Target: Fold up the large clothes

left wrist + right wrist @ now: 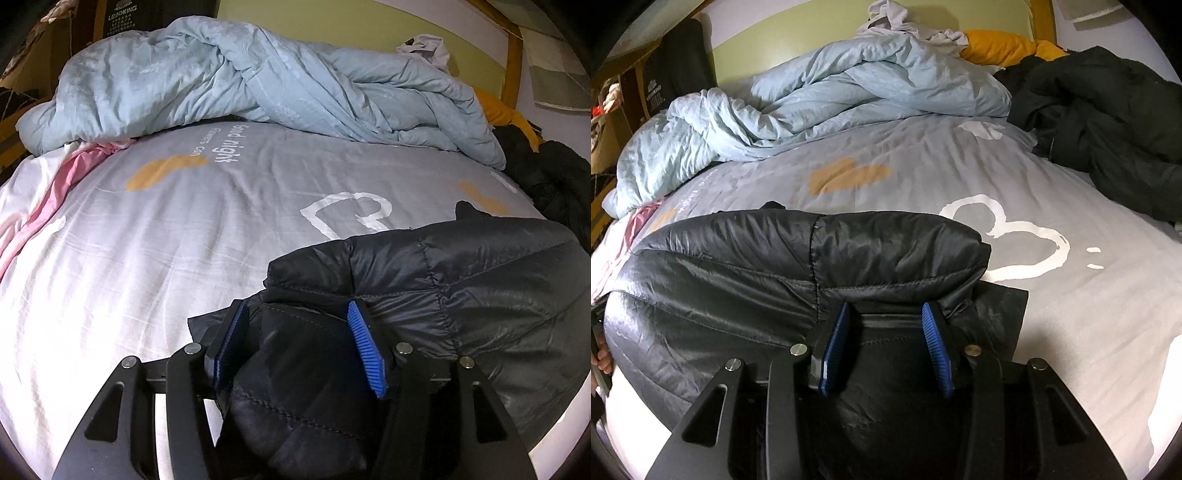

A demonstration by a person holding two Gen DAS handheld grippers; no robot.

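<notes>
A black quilted puffer jacket (443, 280) lies bunched in a thick fold on the grey printed bed sheet (184, 240). My left gripper (295, 310) straddles the jacket's near left end. Its blue pads (364, 347) stand apart, and the right pad's ribbed face shows bare beside the fabric, so it is open. In the right wrist view the same jacket (775, 266) fills the lower middle. My right gripper (886, 308) is shut on a padded fold at the jacket's near right end, and the fabric fills the gap between its fingers (936, 347).
A crumpled pale blue duvet (221, 81) is heaped across the far side of the bed. Another black coat (1108, 122) lies at the far right, with a yellow garment (997, 48) behind it. Pink cloth (55, 192) trails along the left edge. A hand (604, 358) shows at the left edge.
</notes>
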